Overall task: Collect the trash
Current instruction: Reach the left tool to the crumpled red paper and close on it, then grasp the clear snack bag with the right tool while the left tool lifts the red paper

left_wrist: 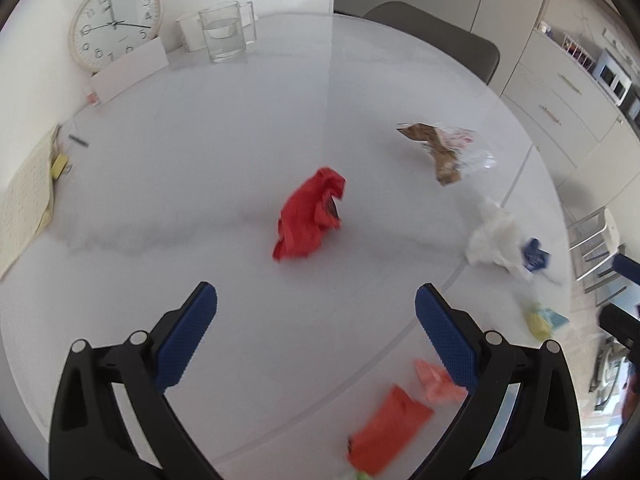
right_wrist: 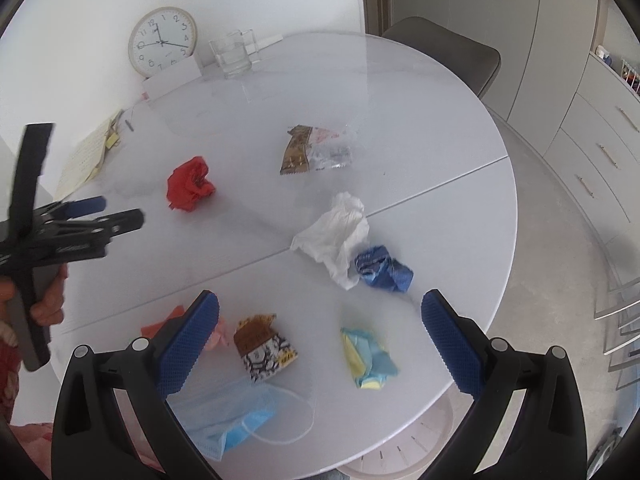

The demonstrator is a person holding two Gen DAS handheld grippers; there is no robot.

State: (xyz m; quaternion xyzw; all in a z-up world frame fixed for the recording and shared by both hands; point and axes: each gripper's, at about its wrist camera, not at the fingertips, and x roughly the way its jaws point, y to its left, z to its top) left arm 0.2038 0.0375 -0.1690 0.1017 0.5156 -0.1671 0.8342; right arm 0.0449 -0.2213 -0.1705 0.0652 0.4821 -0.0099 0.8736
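The round white worktop (right_wrist: 420, 92) carries everything, with a seam running across its middle. A clock (right_wrist: 162, 42) and a glass (right_wrist: 234, 56) stand at its far side by the wall, papers (right_wrist: 82, 156) lie at the left edge, and a chair (right_wrist: 448, 48) is tucked in behind.

The trash lies scattered and mostly apart. In order of size there are a blue mask (right_wrist: 236, 412) at the near edge, a white tissue (right_wrist: 336, 236) on the seam, a clear bag (right_wrist: 316, 148) with a brown wrapper further back, and a red wad (left_wrist: 310, 214) left of centre. Smaller are a yellow-blue wrapper (right_wrist: 370, 358), a blue wad (right_wrist: 384, 268) touching the tissue, a brown packet (right_wrist: 264, 348), and orange scraps (left_wrist: 390, 424) near the front.

The left claw (left_wrist: 316, 332) is spread wide and holds nothing, with the red wad straight ahead between its lines. The right claw (right_wrist: 320, 340) is likewise wide and empty, above the brown packet and the yellow-blue wrapper.

All of it looks light, soft and crushable. Film and foil are likely slippery, so pinching across a crumpled ridge should hold better than a flat flap. The mask may be best taken at its folded body, not the loops.

There is open room around the red wad. The near pieces sit close to the rim and could be nudged off. The glass is well apart from the trash.
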